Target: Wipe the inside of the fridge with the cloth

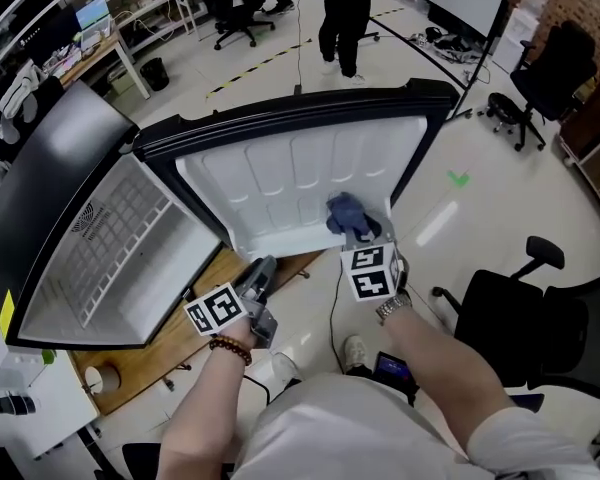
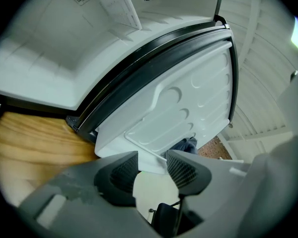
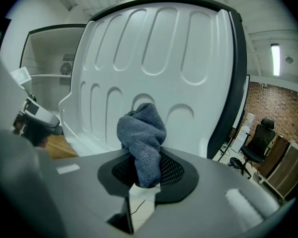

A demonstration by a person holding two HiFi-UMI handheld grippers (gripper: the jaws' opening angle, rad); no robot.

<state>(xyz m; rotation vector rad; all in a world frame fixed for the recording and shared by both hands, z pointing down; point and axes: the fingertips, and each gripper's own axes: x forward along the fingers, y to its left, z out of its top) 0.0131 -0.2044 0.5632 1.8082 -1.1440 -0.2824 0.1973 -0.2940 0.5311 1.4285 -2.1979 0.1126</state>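
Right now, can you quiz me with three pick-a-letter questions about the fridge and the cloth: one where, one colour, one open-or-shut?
1. Where is the cloth? A in the right tool B on the floor C on a chair
2. What colour is the cloth? A red B blue-grey C yellow
3. The fridge door is: A shut B open C missing

Answers:
1 A, the right tool's jaws pinch it.
2 B, it looks blue-grey against the white door.
3 B, its white inner side shows.
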